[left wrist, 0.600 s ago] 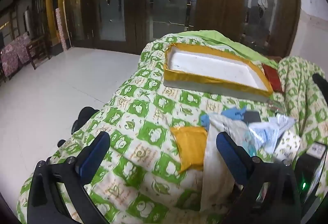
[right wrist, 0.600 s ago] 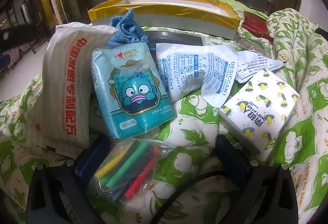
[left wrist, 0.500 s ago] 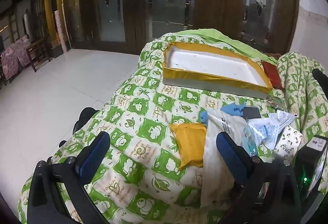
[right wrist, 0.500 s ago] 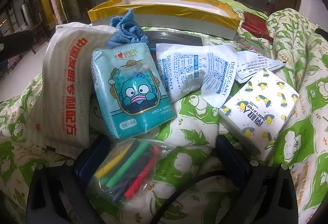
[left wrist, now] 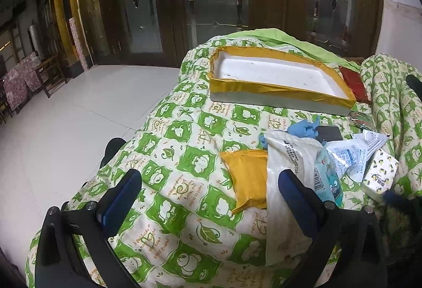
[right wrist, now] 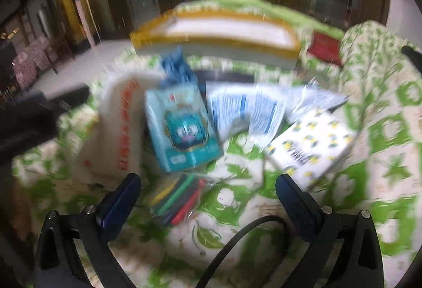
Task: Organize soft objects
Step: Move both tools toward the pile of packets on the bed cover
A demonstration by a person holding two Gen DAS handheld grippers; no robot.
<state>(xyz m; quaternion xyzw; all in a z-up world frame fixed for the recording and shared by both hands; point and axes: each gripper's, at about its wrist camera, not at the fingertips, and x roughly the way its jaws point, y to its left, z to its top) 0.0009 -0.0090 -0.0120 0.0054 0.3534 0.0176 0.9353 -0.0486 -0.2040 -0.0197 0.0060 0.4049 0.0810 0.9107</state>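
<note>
With nothing between its wide-open jaws, the right gripper (right wrist: pixel 208 198) hovers over the bag of coloured sticks (right wrist: pixel 179 201) at its 12 o'clock, a light, slippery, crinkly thing probably best pinched across its middle, while the left gripper (left wrist: pixel 209 195) is likewise spread and empty.

1. The quilted bedcover (left wrist: pixel 190 164) is checked in green and cream squares, with white cartoon figures, green leaves and orange script.
2. The shallow foam tray (left wrist: pixel 311 100) is white, its rim bound in glossy yellow tape.
3. The flat padded envelope (left wrist: pixel 248 177) is plain mustard yellow.
4. The tissue pack (right wrist: pixel 182 132) is teal with a blue cartoon face.
5. The square paper pack (right wrist: pixel 311 143) is white, dotted with yellow lemons.
6. The long plastic bag (right wrist: pixel 124 127) is white with red characters.
7. The crumpled cloth (right wrist: pixel 176 69) is blue.
</note>
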